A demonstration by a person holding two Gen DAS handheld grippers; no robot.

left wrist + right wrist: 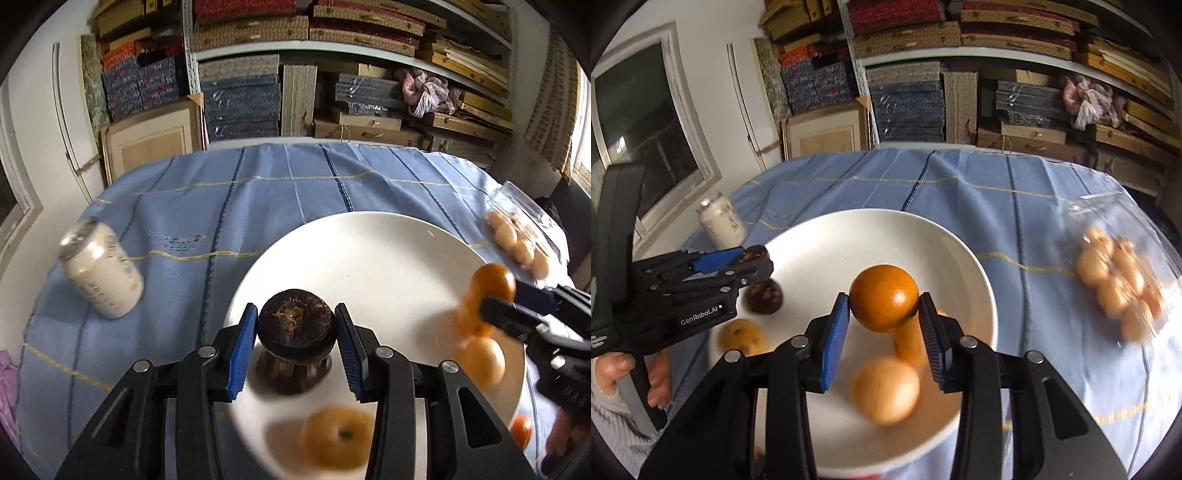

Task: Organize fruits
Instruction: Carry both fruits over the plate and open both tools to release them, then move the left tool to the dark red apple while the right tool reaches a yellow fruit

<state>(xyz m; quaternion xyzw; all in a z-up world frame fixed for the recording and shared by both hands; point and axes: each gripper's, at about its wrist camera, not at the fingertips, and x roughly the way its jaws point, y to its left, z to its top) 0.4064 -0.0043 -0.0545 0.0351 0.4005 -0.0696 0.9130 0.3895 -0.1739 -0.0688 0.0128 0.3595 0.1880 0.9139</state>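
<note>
Above the near half of the smooth white plate (369,236), the left gripper (295,328) clamps a dark, rough round fruit (295,321) and the right gripper (882,314) clamps a glossy orange fruit (884,293), probably for placing beside the fruits already there; beyond it lies a pale can (101,271)

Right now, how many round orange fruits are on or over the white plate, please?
3 orange fruits: one in right gripper, one lying below it, one by left gripper.
</note>
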